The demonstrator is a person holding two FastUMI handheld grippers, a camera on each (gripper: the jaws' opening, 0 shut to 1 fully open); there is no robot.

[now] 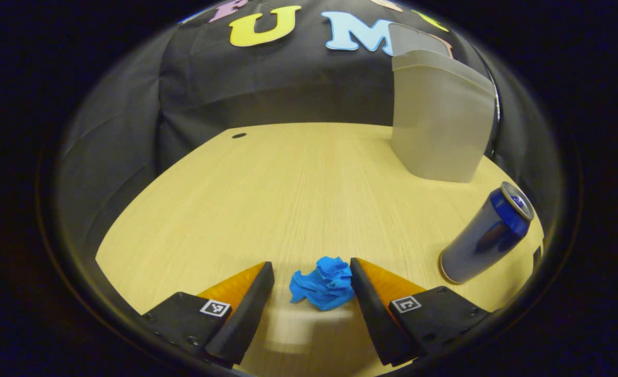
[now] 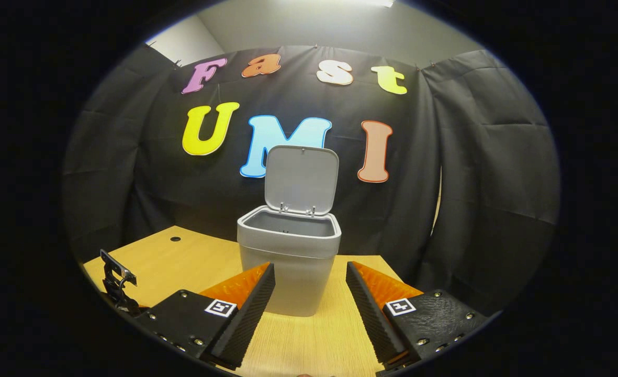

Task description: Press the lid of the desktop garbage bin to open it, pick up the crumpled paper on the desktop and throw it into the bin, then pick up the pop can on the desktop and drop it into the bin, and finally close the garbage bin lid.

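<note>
Grey bin (image 2: 289,262) lid (image 2: 301,178) up; blue crumpled paper (image 1: 323,283), upright can (image 1: 486,235) on desk

Left hand-held gripper (image 1: 312,272): two wedge-shaped fingers w/ ribbed inner faces, each on a matte black block base. Each base carries a small square black-and-white fiducial marker, plus round screw heads near the edges. Right hand-held gripper (image 2: 310,275): same build — wedge fingers, ribbed inner faces, black textured bases, one square marker per side, several shiny screws along the rims.
</note>
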